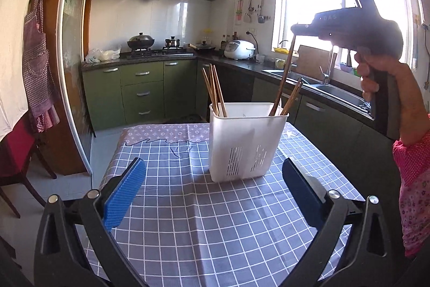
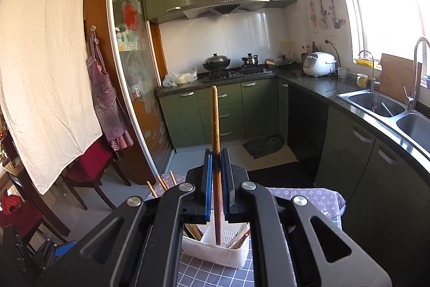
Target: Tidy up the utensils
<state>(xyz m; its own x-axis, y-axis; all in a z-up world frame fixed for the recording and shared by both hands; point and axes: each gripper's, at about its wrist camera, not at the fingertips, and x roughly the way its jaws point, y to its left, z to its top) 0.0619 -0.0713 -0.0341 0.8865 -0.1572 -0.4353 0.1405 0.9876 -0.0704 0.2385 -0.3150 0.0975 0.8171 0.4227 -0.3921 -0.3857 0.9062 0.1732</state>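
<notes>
A white slotted utensil holder (image 1: 247, 141) (image 2: 215, 254) stands on the blue checked tablecloth (image 1: 188, 219). Wooden chopsticks (image 1: 215, 90) lean in its left compartment, and two more chopsticks (image 1: 293, 96) lean in the right one. My right gripper (image 1: 294, 30) (image 2: 217, 152) is above the holder, shut on a long brown wooden utensil handle (image 1: 285, 77) (image 2: 215, 120). The handle hangs nearly upright, with its lower end inside the holder's right side. My left gripper (image 1: 213, 166) is low in front of the holder, jaws wide open with nothing between them.
A person's hand (image 1: 376, 71) in a pink sleeve holds the right gripper. Beyond the table's far edge are green cabinets, a stove and a steel sink (image 2: 376, 104) along the right counter. A red chair (image 1: 16, 149) stands left of the table.
</notes>
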